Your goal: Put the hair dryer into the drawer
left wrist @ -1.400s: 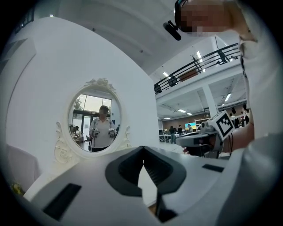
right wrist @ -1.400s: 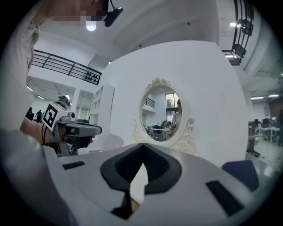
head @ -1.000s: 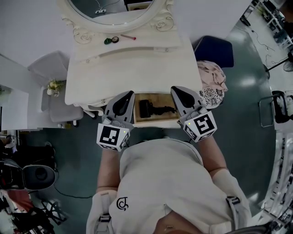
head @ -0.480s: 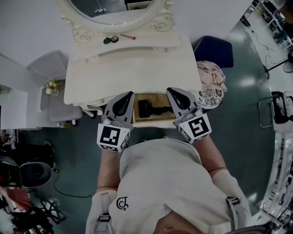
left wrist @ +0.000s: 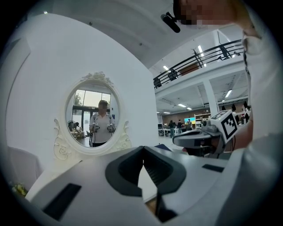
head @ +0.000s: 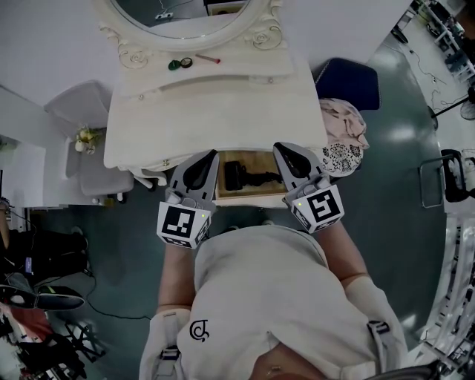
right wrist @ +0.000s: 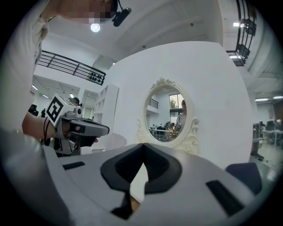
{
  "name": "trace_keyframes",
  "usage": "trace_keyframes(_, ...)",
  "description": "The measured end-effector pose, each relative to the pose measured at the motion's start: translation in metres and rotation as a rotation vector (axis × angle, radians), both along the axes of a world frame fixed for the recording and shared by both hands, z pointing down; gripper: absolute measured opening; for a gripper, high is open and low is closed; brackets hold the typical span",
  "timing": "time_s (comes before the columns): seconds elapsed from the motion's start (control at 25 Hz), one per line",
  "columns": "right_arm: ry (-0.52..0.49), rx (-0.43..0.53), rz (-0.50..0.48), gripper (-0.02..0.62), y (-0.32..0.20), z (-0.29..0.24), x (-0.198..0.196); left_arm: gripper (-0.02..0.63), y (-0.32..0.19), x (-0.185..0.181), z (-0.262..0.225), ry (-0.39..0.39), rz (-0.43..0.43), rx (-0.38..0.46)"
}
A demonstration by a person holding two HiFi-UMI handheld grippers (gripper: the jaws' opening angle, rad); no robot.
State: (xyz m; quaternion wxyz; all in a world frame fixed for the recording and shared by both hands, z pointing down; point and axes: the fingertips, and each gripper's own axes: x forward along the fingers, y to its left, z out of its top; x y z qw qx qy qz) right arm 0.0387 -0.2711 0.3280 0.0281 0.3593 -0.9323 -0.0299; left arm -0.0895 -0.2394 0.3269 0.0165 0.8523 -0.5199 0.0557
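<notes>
A black hair dryer (head: 248,177) lies in the open wooden drawer (head: 252,194) of the cream dressing table (head: 215,111). My left gripper (head: 202,160) hovers at the drawer's left edge, jaws shut with nothing between them. At the drawer's right edge my right gripper (head: 292,154) is also shut and empty. In the left gripper view the shut jaws of the left gripper (left wrist: 143,152) point toward the oval mirror (left wrist: 93,117), and the right gripper (left wrist: 208,134) shows at the right. The right gripper view shows its own closed tips (right wrist: 142,152) and the left gripper (right wrist: 77,128) at the left.
An oval mirror (head: 185,18) stands at the table's back, with small green and red items (head: 181,64) on the shelf. A dark blue chair (head: 349,80) with patterned cloth (head: 343,137) sits to the right. A grey side unit (head: 85,133) with flowers stands left.
The right gripper shifted slightly left and toward the table, then settled. The left gripper and the hair dryer have stayed in place.
</notes>
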Motion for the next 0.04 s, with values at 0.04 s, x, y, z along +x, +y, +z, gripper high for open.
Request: trace_keyframes(0.04, 0.001, -0.001, 0.0, 0.005, -0.0001, 0.0003, 0.0007, 0.014, 0.0003, 0.0005, -0.0005, 0.004, 0.0, 0.002)
